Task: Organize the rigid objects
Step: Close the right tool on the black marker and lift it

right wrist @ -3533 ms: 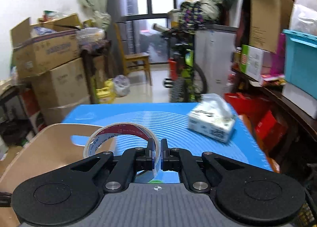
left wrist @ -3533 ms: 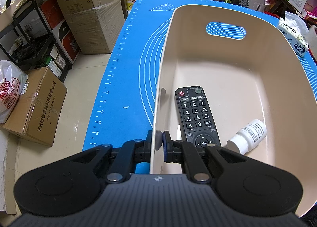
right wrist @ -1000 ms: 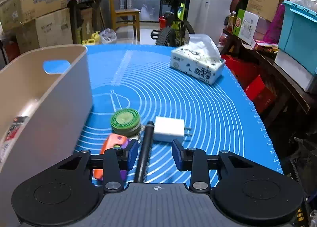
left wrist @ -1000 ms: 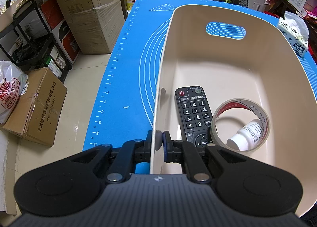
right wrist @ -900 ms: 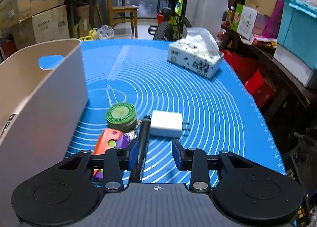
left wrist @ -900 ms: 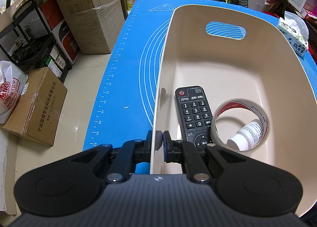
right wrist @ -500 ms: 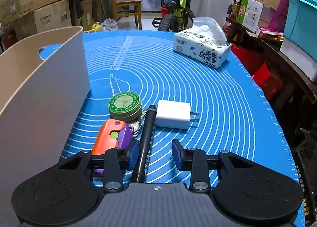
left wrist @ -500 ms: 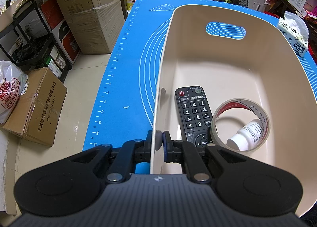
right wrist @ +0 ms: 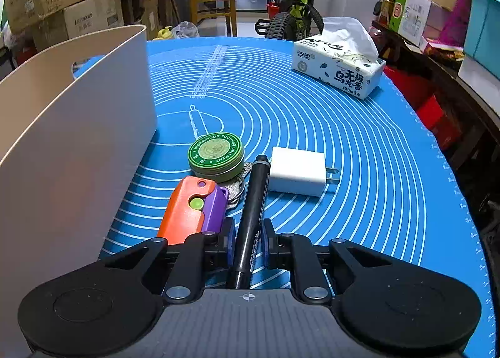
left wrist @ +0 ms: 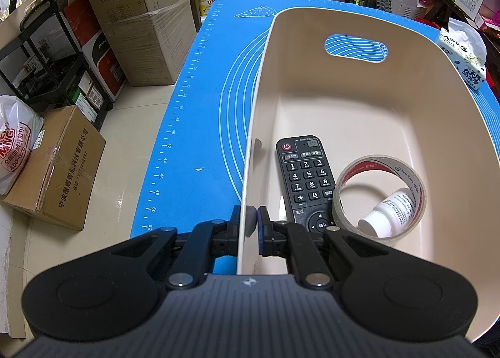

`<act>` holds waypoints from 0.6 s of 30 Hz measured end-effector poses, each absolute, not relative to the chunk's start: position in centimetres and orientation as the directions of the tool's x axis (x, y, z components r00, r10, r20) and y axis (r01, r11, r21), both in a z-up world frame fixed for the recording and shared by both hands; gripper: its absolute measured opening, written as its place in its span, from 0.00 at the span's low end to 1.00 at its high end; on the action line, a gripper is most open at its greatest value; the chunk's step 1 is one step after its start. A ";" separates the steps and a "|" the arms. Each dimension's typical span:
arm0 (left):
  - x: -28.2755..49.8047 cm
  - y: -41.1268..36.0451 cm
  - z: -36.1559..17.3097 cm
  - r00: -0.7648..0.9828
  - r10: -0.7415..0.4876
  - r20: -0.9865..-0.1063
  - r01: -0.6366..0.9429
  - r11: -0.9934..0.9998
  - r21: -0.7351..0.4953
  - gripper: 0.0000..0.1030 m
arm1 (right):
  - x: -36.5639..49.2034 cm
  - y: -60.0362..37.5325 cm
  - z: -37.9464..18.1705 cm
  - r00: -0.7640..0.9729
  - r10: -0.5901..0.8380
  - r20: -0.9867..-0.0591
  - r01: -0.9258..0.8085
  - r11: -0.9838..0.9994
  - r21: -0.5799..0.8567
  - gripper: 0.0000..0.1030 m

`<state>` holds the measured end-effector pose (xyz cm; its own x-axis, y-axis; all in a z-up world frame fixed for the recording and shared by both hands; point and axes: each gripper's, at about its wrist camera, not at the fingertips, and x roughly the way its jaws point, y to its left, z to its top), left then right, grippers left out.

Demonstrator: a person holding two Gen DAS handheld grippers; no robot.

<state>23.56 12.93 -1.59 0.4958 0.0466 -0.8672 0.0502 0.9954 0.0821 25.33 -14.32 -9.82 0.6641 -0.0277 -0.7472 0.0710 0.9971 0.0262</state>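
Worktop edges: the blue mat (right wrist: 359, 145) runs out to the worktop's right edge; mid-mat beyond the small items lies open up to the tissue pack (right wrist: 339, 68) near the far right corner.
Bin: the beige bin (left wrist: 468, 145) stands along the left side, holding a remote (left wrist: 304, 181), a tape roll (left wrist: 379, 195) and a white bottle (left wrist: 389, 212) inside the roll.
Left hand-held gripper (left wrist: 252, 222): clamped on the bin's near wall.
Right hand-held gripper (right wrist: 248, 240): fingers apart, straddling the black marker (right wrist: 251, 212), which lies between them, not pinched.
Neighbours: orange-purple toy (right wrist: 193, 209) just left; green tin (right wrist: 215, 153) and white charger (right wrist: 297, 175) at the marker's far end.
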 end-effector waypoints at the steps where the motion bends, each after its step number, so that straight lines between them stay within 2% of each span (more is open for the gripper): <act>1: 23.6 12.9 -1.6 0.496 0.047 -0.867 0.050 0.995 0.082 0.11 | 25.3 -14.4 -9.8 0.663 -0.029 -0.748 0.075 0.997 0.028 0.25; 18: 23.6 12.9 -1.6 0.496 0.047 -0.867 0.051 0.995 0.083 0.12 | 24.9 -14.0 -9.8 0.681 -0.076 -0.728 0.071 0.997 -0.038 0.23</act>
<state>23.56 12.94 -1.59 0.4961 0.0468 -0.8670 0.0506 0.9953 0.0827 24.89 -14.04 -9.76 0.6812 -0.0759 -0.7281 0.0707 0.9968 -0.0378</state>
